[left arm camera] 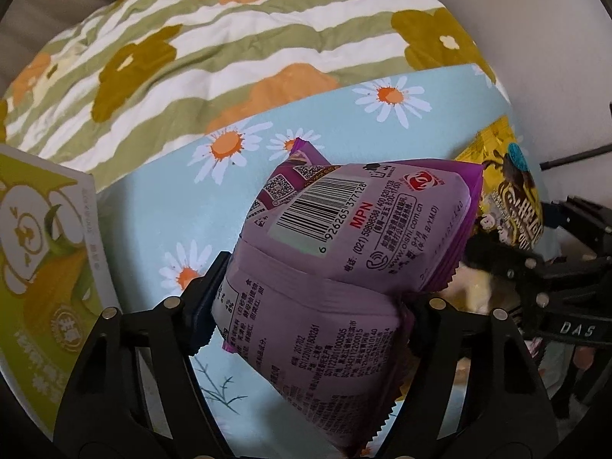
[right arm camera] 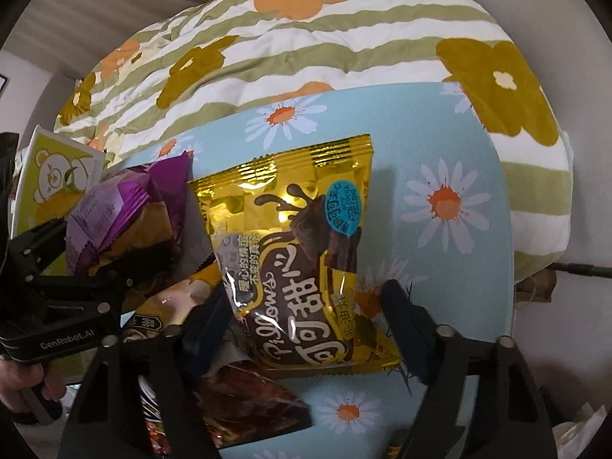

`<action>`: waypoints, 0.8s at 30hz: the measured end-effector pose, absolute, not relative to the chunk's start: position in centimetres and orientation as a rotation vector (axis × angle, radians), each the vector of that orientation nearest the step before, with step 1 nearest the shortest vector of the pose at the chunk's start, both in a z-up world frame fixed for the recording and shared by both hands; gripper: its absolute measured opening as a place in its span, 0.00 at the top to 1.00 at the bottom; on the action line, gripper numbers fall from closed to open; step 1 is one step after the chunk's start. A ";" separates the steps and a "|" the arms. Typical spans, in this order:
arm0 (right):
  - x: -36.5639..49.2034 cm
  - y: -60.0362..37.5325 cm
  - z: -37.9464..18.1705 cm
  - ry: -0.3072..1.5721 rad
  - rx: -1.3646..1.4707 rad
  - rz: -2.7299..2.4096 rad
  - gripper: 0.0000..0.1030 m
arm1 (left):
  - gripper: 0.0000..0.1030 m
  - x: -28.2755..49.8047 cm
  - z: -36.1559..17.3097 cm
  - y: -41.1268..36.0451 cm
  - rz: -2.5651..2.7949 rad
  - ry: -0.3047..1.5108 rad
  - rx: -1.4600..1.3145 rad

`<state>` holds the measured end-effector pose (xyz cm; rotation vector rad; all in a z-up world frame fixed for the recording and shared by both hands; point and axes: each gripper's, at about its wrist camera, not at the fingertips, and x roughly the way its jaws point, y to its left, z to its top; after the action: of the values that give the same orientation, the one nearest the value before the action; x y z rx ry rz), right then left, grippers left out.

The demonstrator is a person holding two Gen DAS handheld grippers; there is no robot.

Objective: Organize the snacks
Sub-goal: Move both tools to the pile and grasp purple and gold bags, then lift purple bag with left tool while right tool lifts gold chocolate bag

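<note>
Squeezing the purple bag (left arm camera: 336, 252) from both sides, the left gripper (left arm camera: 306, 306) holds it over the daisy cloth (left arm camera: 153, 206). Beside it, the right gripper (right arm camera: 306, 329) stands around the gold bag (right arm camera: 302, 252), not clearly pinching it.

Under my work lies a pale blue cloth (left arm camera: 336, 114) printed with white daisies. Behind it a thick quilt (left arm camera: 229, 57) bulges, striped green and white with orange and olive flowers. Beyond the quilt I see a plain pale wall (right arm camera: 573, 7).
</note>
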<state>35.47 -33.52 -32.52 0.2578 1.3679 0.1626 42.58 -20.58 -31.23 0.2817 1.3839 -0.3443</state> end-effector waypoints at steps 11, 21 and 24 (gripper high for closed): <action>34.9 -34.5 -31.1 1.303 0.272 0.152 0.59 | 0.33 42.2 -29.3 -20.2 -0.317 1.331 0.283; 32.4 -37.2 -25.2 1.160 0.264 0.106 0.60 | 0.33 40.6 -23.0 -21.7 -0.325 1.192 0.266; 31.4 -37.5 -23.2 1.114 0.254 0.110 0.60 | 0.33 39.5 -20.7 -22.2 -0.321 1.141 0.253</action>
<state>31.36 -37.45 -23.19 0.2538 1.1141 0.1101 39.45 -22.17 -20.67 0.2533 1.1414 -0.3213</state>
